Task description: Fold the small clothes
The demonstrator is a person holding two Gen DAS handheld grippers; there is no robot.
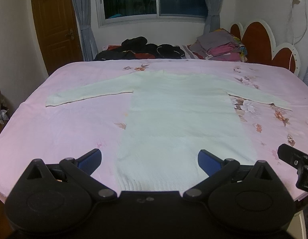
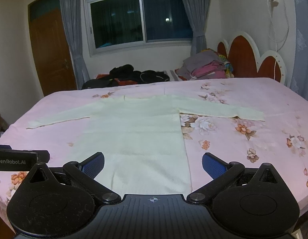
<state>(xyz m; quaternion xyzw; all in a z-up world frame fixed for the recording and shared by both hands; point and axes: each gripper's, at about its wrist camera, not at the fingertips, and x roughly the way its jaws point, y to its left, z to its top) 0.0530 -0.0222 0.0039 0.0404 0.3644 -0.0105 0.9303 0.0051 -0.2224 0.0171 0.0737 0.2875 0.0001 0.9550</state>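
A cream long-sleeved sweater [image 1: 179,115] lies flat on the pink floral bed sheet [image 1: 64,131], hem towards me, collar away, both sleeves spread out sideways. It also shows in the right wrist view [image 2: 138,131]. My left gripper [image 1: 150,160] is open and empty, with its blue pads either side of the hem's left part. My right gripper [image 2: 153,164] is open and empty over the hem's right part. The right gripper's body shows at the right edge of the left wrist view [image 1: 295,159].
A pile of dark clothes [image 1: 142,48] and a stack of folded grey and pink clothes [image 1: 219,45] sit at the far side of the bed. A red and white headboard [image 1: 259,41] stands at the right. A wooden door [image 1: 54,25] is at the far left.
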